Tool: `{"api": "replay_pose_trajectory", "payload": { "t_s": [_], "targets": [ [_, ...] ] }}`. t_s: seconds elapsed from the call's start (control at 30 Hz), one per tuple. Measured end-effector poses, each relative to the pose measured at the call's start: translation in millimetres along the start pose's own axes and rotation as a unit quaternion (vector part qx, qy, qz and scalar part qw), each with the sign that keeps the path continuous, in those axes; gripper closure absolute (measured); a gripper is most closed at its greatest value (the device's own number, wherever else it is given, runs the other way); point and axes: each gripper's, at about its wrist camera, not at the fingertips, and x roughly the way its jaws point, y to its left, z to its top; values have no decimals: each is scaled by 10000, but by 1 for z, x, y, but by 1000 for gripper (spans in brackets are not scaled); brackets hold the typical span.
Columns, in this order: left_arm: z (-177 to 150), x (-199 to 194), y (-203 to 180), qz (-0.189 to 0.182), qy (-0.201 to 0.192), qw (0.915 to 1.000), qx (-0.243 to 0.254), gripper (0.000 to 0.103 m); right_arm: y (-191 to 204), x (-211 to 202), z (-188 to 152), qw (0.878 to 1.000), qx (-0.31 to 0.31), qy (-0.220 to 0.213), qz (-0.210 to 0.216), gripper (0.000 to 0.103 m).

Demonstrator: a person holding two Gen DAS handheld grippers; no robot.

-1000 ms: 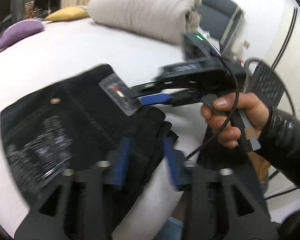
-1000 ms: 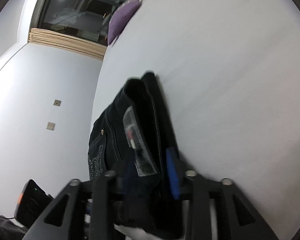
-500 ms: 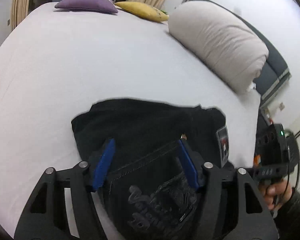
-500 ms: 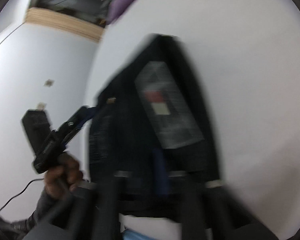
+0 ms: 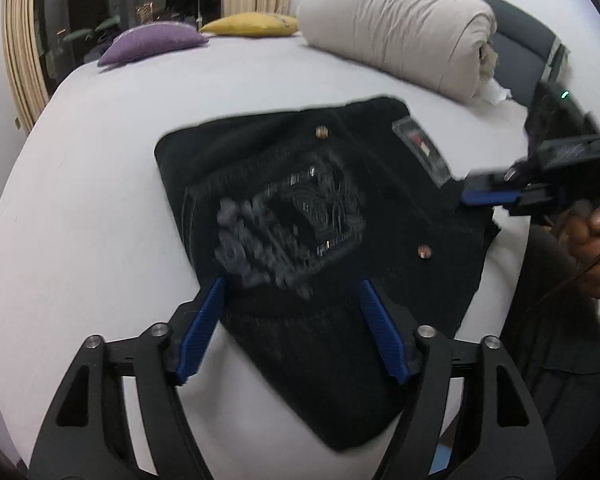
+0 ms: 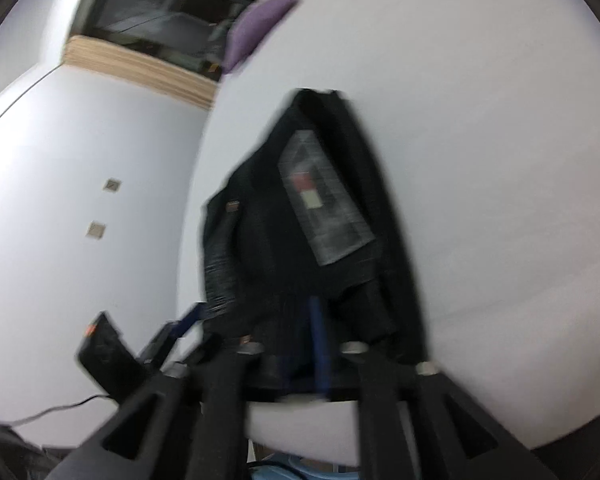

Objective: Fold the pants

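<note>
- Folded black pants [image 5: 312,216] lie mid-frame on the bed [image 5: 100,200].
- My left gripper [image 5: 292,320] spreads wider, pinching nothing.
- My right gripper [image 6: 300,354], blurred, opens over the near edge, seemingly released.
- I'd press layers flat, edges aligned.

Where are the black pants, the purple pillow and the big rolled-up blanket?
black pants [image 5: 300,184], left wrist view, on the patterned back pocket.
purple pillow [image 5: 152,42], left wrist view, on the middle of its top.
rolled-up blanket [image 5: 396,28], left wrist view, on its side.
</note>
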Motion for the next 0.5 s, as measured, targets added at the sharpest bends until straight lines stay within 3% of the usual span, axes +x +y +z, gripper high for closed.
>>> {"api": "replay_pose_trajectory", "payload": {
  "t_s": [0.07,0.1,0.13,0.2,0.27,0.33,0.4,0.5],
  "targets": [
    [-5,11,3,-95,256,9991,-324,24,0,6,-4,10000,-8,45,-65,68],
    [-7,15,7,-230,369,9978,-509,24,-5,12,-5,9999,76,72,-67,73],
    [-6,14,9,-287,363,9973,-566,23,-10,13,-6,9999,115,52,-41,84],
    [-5,10,9,-288,407,9975,-505,23,-16,10,-6,9997,218,30,-84,92],
    [-2,2,15,-317,437,9966,-621,23,0,5,-5,9999,111,-4,-83,84],
    [4,-11,22,-331,375,9959,-757,23,12,-7,-2,9997,-99,-210,-56,53],
    [11,-22,27,-274,226,9957,-852,23,20,-22,6,9984,-203,-516,57,46],
    [24,-27,36,-121,279,9944,-1013,23,22,-23,20,9978,-213,-621,29,45]
  ]
}}
